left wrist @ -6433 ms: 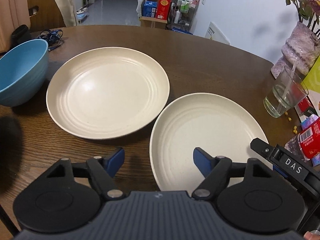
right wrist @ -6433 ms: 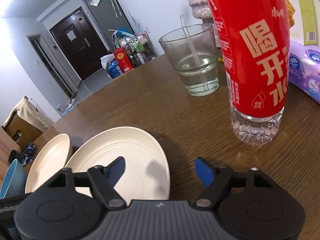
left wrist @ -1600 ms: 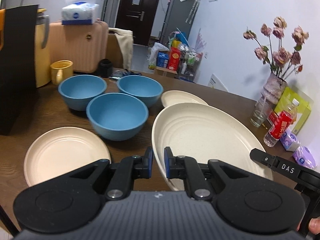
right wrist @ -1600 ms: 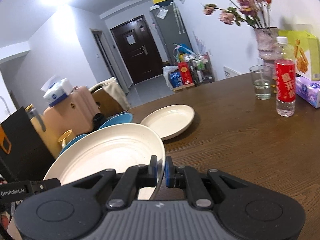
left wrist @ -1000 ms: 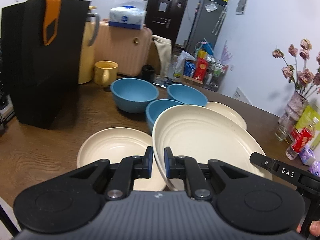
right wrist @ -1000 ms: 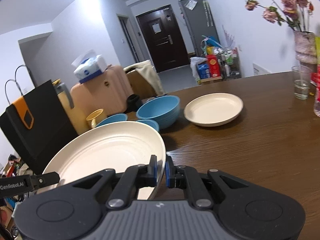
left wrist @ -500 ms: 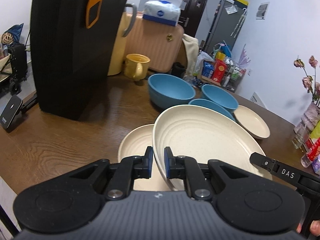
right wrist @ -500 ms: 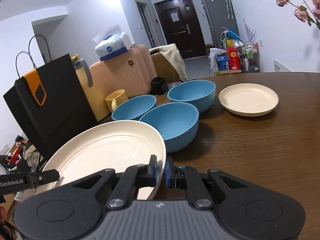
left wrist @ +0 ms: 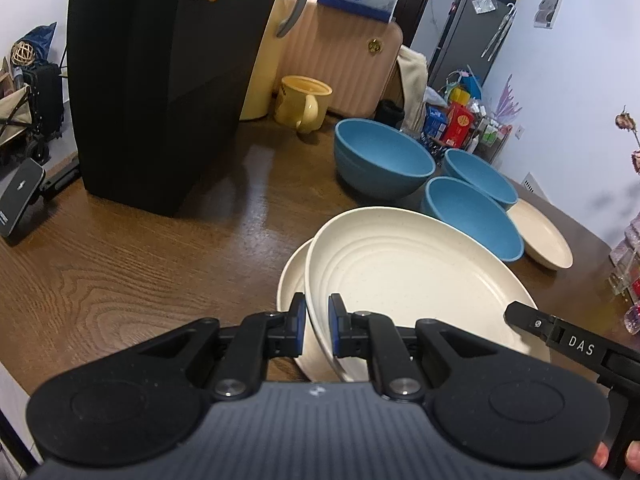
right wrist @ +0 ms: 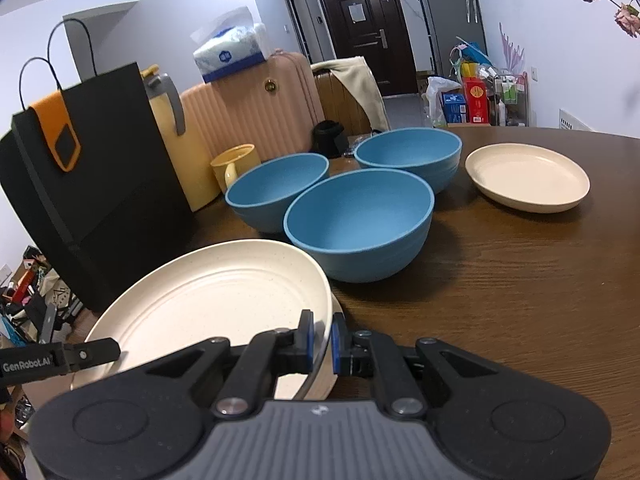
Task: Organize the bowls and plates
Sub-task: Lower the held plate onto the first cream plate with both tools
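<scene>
A large cream plate (left wrist: pixel 408 280) (right wrist: pixel 216 300) hangs between both grippers, just over a second cream plate (left wrist: pixel 291 280) on the wooden table, which peeks out along its left edge. My left gripper (left wrist: pixel 318 324) is shut on the held plate's near rim. My right gripper (right wrist: pixel 322 338) is shut on the opposite rim. Whether the two plates touch I cannot tell. Beyond them stand three blue bowls (left wrist: pixel 384 160) (left wrist: pixel 480 176) (left wrist: pixel 472 216); the nearest bowl (right wrist: pixel 360 224) sits close to the held plate. A third cream plate (right wrist: pixel 528 176) lies alone at the far right.
A tall black paper bag (left wrist: pixel 160 80) stands at the left, with a yellow mug (left wrist: pixel 304 100) and a yellow jug behind it. A pink suitcase (right wrist: pixel 256 96) with a tissue box rises past the table. Bare wood (right wrist: pixel 520 300) stretches to the right of the bowls.
Both grippers have carried the plate leftward and lower, from beside the bowls to over the cream plate near the black bag, which it now almost covers. Both grips are unchanged.
</scene>
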The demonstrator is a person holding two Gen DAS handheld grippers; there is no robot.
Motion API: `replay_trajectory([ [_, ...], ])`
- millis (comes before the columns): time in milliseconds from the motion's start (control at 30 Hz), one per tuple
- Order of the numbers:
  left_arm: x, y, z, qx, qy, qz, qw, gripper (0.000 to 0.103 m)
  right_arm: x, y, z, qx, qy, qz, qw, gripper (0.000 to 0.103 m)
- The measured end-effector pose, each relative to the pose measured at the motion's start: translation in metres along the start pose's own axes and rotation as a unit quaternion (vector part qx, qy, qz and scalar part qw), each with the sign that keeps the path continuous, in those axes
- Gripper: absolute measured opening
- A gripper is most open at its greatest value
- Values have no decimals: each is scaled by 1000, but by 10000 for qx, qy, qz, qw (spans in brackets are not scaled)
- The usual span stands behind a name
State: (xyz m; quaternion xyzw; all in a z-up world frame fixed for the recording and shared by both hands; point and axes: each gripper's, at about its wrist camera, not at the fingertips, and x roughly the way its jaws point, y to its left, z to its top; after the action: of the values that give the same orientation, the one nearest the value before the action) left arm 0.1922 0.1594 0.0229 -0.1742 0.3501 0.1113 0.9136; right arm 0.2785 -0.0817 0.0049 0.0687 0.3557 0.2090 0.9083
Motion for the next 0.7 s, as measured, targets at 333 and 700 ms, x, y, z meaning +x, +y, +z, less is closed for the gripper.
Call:
replay_trajectory([
  [333,25,8,0,47,141,72,9999,12,25,3,-2,-38,124,-74,9999,8],
  [700,36,5,-2,230,78,167,9996,12,34,5,-6,-115,87,-141,9998,9],
])
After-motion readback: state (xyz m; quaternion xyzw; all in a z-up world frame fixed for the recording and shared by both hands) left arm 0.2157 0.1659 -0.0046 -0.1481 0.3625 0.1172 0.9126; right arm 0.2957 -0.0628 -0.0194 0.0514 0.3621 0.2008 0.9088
